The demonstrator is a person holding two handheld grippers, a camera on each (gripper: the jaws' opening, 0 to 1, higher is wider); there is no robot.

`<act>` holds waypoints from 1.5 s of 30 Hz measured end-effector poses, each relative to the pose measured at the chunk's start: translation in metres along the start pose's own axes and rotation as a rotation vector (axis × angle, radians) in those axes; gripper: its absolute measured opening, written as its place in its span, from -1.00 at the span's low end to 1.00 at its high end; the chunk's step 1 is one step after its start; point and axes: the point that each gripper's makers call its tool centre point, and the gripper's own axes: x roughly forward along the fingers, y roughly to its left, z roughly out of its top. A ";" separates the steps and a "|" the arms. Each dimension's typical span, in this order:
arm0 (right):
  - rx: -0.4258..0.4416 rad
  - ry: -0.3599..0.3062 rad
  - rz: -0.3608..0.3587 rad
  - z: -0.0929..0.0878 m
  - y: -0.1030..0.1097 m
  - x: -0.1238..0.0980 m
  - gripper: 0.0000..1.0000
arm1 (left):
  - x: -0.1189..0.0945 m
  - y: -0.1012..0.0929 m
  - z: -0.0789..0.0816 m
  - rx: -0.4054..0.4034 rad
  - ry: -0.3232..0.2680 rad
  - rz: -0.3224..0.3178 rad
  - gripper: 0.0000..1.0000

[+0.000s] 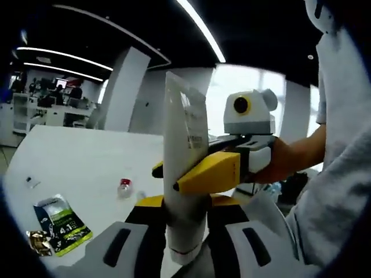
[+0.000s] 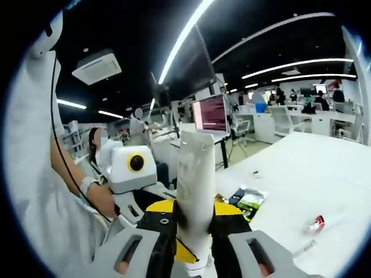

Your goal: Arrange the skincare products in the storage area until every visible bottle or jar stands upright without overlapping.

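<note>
In the left gripper view, the left gripper (image 1: 186, 223) has its jaws closed against the lower end of a white tube (image 1: 184, 168), which stands upright above the white surface (image 1: 81, 162). The right gripper (image 1: 194, 176) comes in from the right, its yellow-tipped jaws pinching the same tube at mid-height. A green sachet (image 1: 61, 223) and a small red-capped item (image 1: 124, 186) lie on the surface to the left.

In the right gripper view, the right gripper (image 2: 194, 231) clamps the white tube (image 2: 194, 185), which rises upright between its jaws. The left gripper (image 2: 153, 202) sits just behind the tube. The green sachet (image 2: 250, 201) lies on the surface (image 2: 313, 168) beyond.
</note>
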 end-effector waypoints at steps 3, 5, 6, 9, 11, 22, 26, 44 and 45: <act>0.007 -0.001 -0.009 -0.001 -0.001 0.001 -0.68 | 0.000 0.002 -0.001 0.004 0.007 0.010 -0.59; 0.021 -0.003 -0.028 -0.002 -0.002 0.004 -0.66 | -0.001 0.006 -0.002 0.014 0.014 0.031 -0.60; 0.027 0.000 -0.042 -0.003 -0.003 0.006 -0.64 | -0.001 0.007 -0.004 0.009 0.021 0.035 -0.61; 0.044 0.003 -0.071 -0.002 -0.006 0.008 -0.62 | -0.002 0.011 -0.004 0.005 0.024 0.056 -0.62; 0.048 0.013 -0.101 -0.002 -0.008 0.009 -0.60 | -0.003 0.015 -0.004 0.006 0.025 0.074 -0.63; 0.194 0.073 -0.317 -0.008 -0.022 0.016 -0.49 | -0.007 0.037 -0.011 0.092 0.082 0.244 -0.63; 0.264 0.037 -0.387 -0.006 -0.030 0.021 -0.38 | -0.003 0.039 -0.013 0.116 0.099 0.295 -0.63; 0.159 0.046 -0.356 -0.001 -0.030 0.018 -0.48 | -0.002 0.045 -0.008 0.228 0.085 0.353 -0.54; 0.142 0.053 -0.356 -0.001 -0.030 0.018 -0.48 | -0.002 0.045 -0.008 0.251 0.093 0.350 -0.53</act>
